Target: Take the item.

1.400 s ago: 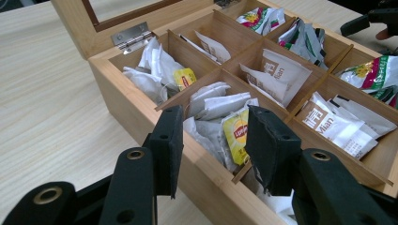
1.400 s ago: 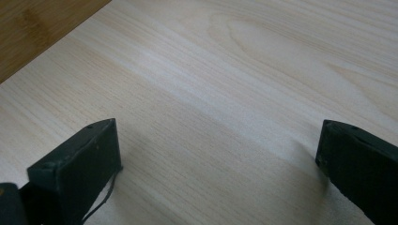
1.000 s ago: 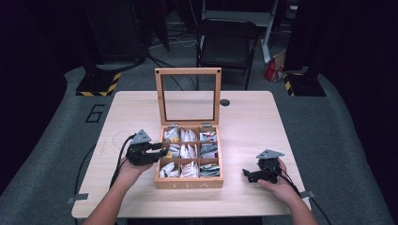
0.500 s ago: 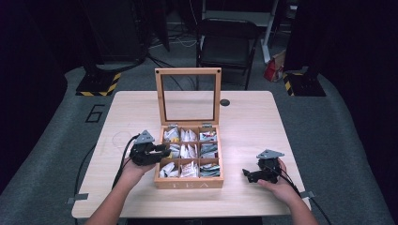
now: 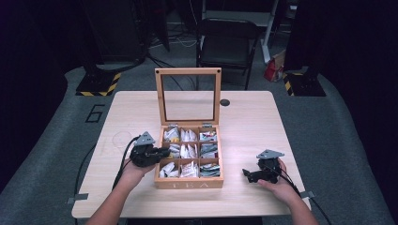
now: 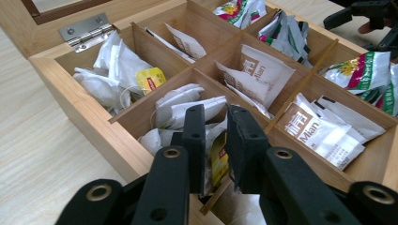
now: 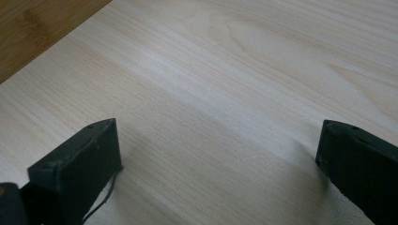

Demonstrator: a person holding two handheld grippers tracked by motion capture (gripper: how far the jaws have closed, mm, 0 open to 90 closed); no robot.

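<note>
Left gripper (image 6: pixel 217 123) jaws have just been closing and now pinch a yellow-labelled paper tea bag (image 6: pixel 218 159) in the middle-left compartment of the open wooden tea box (image 5: pixel 188 183). Lift straight up, slowly. Right gripper (image 7: pixel 218 150) rests spread over bare table (image 7: pixel 225 70).

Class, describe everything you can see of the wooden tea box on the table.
The wooden tea box sits near the table's front edge, light bamboo-like wood, "TEA" on its front wall. Its glass-paned lid stands upright on metal hinges. Thin dividers form nine compartments holding paper tea bags and foil sachets. The left gripper reaches into a left-hand compartment, jaws just closing around a tea bag.
</note>
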